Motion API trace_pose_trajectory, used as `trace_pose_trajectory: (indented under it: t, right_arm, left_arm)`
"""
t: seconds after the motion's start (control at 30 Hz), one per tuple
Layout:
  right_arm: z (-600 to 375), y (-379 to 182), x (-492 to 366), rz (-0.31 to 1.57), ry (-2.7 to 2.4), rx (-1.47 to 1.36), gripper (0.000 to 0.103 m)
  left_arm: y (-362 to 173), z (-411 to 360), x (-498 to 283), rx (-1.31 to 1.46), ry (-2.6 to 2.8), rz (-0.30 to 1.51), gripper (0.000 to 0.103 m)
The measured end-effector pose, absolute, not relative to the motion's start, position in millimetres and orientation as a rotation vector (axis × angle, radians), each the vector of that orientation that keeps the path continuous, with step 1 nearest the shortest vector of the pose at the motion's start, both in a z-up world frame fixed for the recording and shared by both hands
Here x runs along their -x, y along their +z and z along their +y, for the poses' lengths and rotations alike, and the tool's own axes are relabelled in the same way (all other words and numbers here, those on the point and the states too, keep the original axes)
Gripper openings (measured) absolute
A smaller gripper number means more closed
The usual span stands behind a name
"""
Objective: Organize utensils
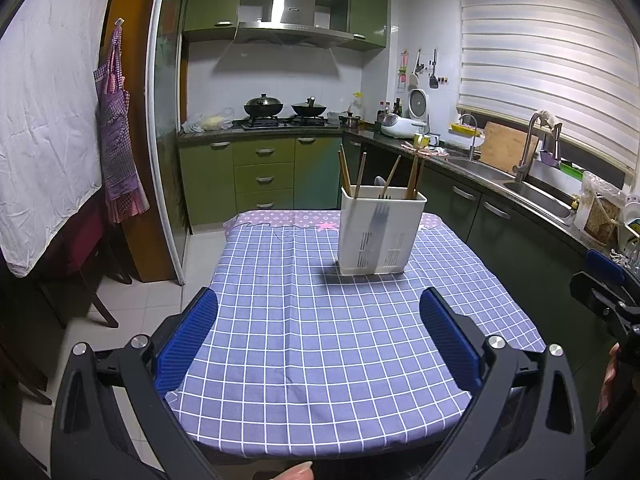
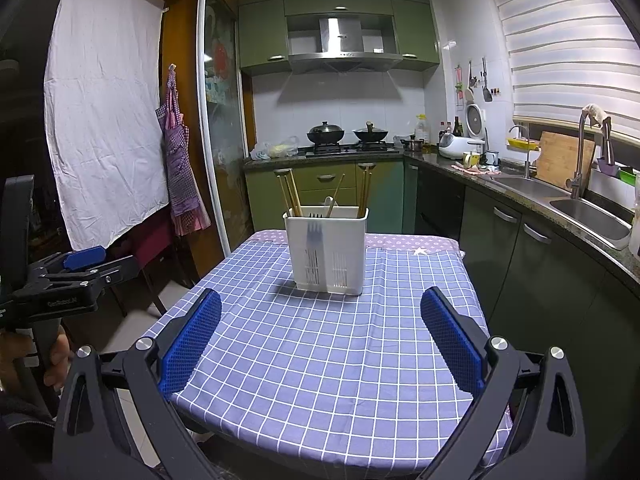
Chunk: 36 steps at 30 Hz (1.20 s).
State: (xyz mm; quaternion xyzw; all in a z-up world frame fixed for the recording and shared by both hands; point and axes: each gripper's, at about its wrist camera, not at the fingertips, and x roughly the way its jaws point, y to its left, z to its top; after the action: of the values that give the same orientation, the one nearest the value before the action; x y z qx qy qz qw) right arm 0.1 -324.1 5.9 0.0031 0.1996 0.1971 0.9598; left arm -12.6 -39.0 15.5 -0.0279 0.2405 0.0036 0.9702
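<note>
On the table point(image 1: 320, 360), utensil holder point(image 1: 380, 232) stands upright.

- The worktop point(image 1: 304, 360) is a small table fully covered by a blue-violet cloth with a white grid pattern.
- A second cloth strip point(image 1: 280, 218), lilac with small printed motifs and a star, runs along the far edge.
- One white plastic utensil holder point(image 1: 380, 232) stands upright on the cloth, toward the far end.
- The holder contains wooden chopsticks point(image 2: 291, 196), a fork and a pale spoon.
- The rest of the cloth surface carries nothing.
</note>
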Motion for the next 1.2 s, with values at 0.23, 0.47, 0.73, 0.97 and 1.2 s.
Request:
trace_pose_trajectory:
  t: [0.23, 0.47, 0.73, 0.97, 1.2]
  right_arm:
    - [-324.3, 5.3, -0.4, 0.408, 0.403, -0.007, 0.098]
    - [-324.5, 4.9, -0.4, 0.408, 0.405, -0.007, 0.098]
    - [-324.9, 4.9, 0.1, 0.408, 0.407, -0.008, 0.098]
    - [-324.8, 4.7, -1.0, 0.414, 0.409, -0.007, 0.098]
    - [-322.5, 2.6, -2.5, 0.423, 0.411, -0.001, 0.098]
  left_arm:
    - [15.7, -39.3, 12.6, 0.055, 0.008, 0.486, 0.096]
    - [15.3, -39.6, 13.3, 0.054, 0.007, 0.485, 0.096]
    - [13.8, -37.5, 14.4, 0.049, 0.003, 0.488, 0.096]
    - [13.9, -36.2, 14.3, 0.052, 0.003, 0.487, 0.096]
    - [11.0, -32.8, 10.4, 0.074, -0.033, 0.511, 0.096]
